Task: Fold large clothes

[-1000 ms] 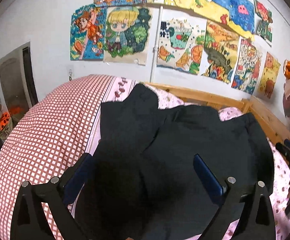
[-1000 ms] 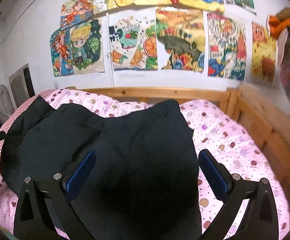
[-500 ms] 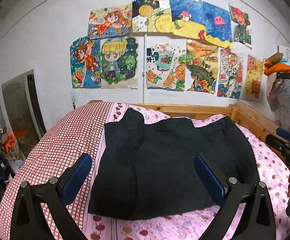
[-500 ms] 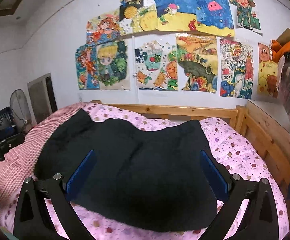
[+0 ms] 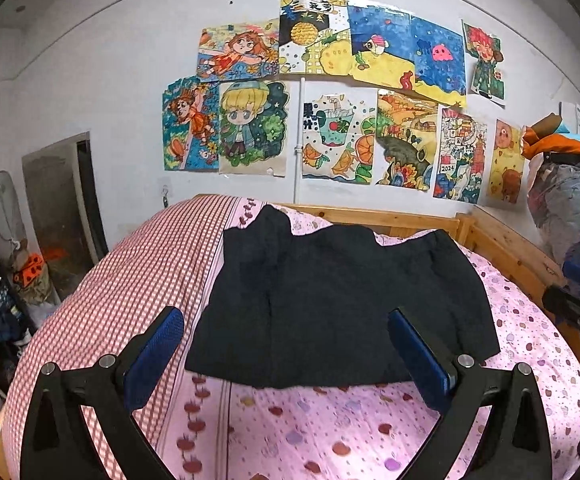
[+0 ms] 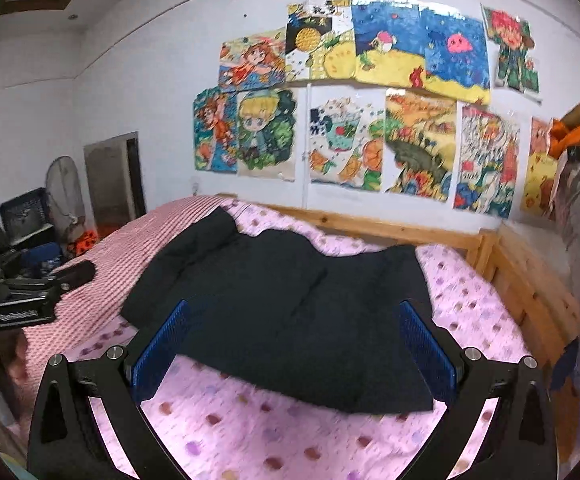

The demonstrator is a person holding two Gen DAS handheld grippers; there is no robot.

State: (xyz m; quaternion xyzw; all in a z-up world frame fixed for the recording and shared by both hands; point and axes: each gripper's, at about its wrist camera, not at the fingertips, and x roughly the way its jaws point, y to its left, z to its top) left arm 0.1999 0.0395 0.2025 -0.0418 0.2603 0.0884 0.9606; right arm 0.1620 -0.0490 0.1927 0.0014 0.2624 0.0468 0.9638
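Garment (image 5: 342,308) ahead — beyond both gaping tools

Legible text was sparse. One wall drawing (image 5: 457,159), far right of centre above the bed's headboard, carried the number "2024" in a small white box near its lower left. The fruit-drink drawing (image 5: 336,138) showed dark characters at its left edge, not readable. The right wrist view was too blurred to read.

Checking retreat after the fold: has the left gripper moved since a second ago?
Yes. The left gripper has pulled back and up from the black garment; its near edge and the wall drawings sit farther off, with more pink sheet showing.
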